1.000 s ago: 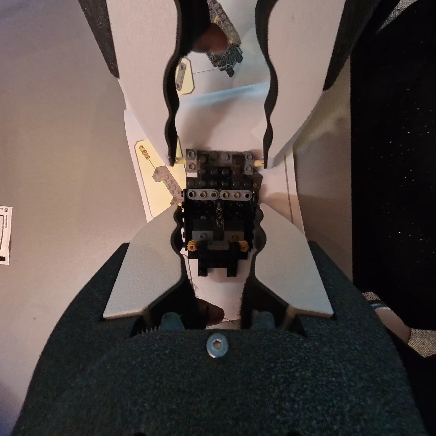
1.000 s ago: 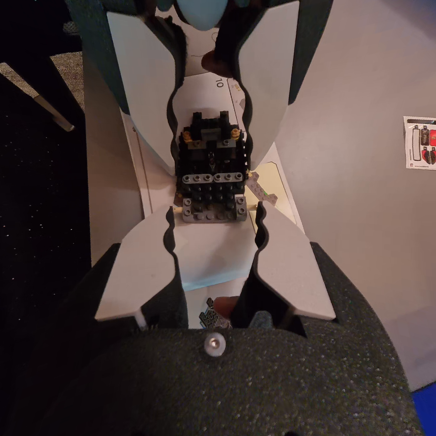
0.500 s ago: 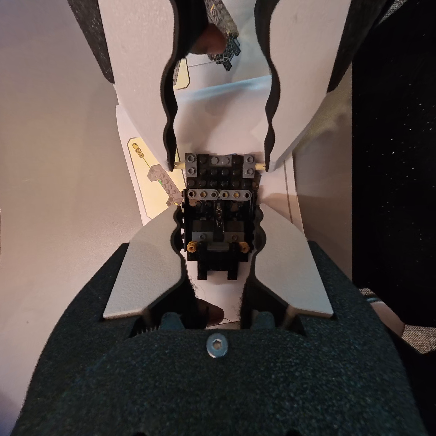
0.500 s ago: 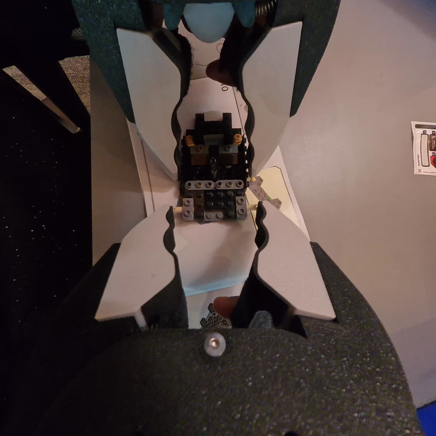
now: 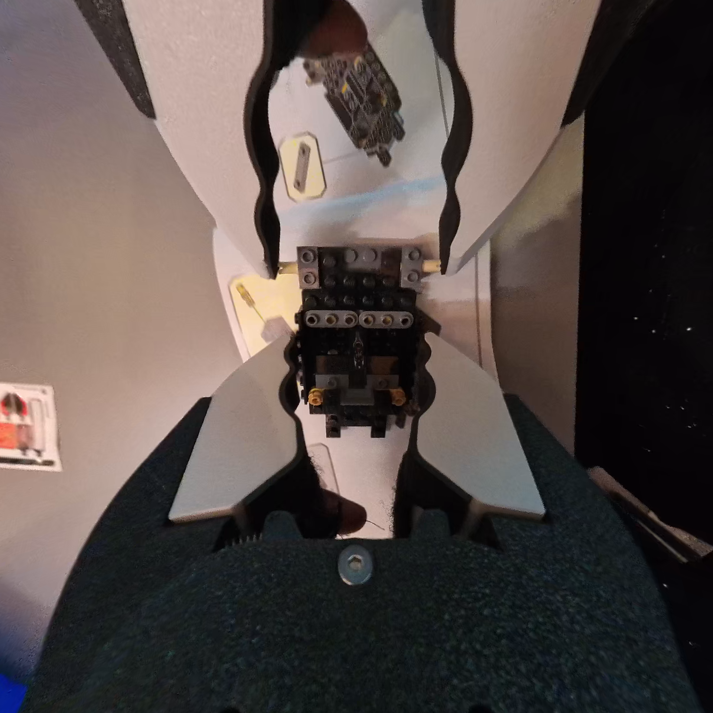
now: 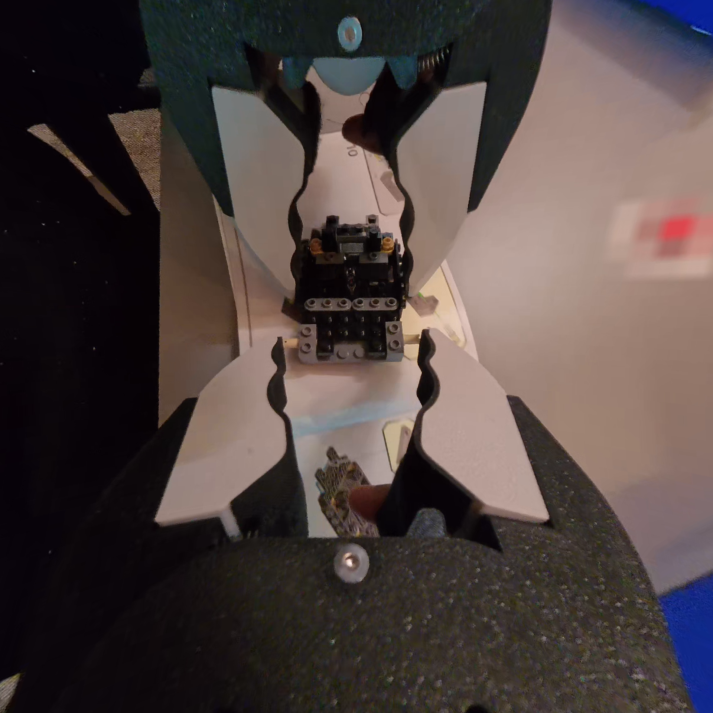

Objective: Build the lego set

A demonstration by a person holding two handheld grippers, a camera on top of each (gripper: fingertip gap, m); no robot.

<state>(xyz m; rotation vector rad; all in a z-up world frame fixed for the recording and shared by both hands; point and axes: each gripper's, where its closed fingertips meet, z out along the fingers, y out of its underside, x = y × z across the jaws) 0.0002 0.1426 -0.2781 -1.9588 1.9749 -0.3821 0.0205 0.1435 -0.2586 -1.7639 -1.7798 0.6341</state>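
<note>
Lego model (image 5: 357, 347): black and grey brick build, held just above an open instruction booklet (image 5: 359, 223); seen from the far side in the right wrist view (image 6: 351, 304).
Left hand-held gripper (image 5: 357, 370): clamped on the model, its wavy black pads pressed against both sides of the black body. It showed opposite in the right wrist view (image 6: 349, 262).
Right hand-held gripper (image 6: 351, 343): faced the left one across the model, fingers spread wide. Its tips sat at the cream pins (image 6: 291, 342) sticking out of each side of the grey end; whether they touched the pins I could not tell. From the left wrist view it came in from the top (image 5: 357, 266).
Model details: two grey beams with round holes (image 5: 358, 319) across the middle, two small gold studs (image 5: 316, 396) near the left gripper's end.
Booklet: white pages with pale yellow part boxes (image 5: 303, 171) and a printed picture of the build (image 5: 359, 92); it lay on the desk (image 5: 96, 250).
Desk: plain grey top, dark floor (image 5: 648, 270) beyond its edge.
Sticker sheet (image 5: 27, 426): lay on the desk well apart from the booklet, red and grey shapes on white; blurred in the right wrist view (image 6: 667, 241).
Fingertip (image 6: 366, 501): one showed behind the right gripper's fingers, over the booklet.
</note>
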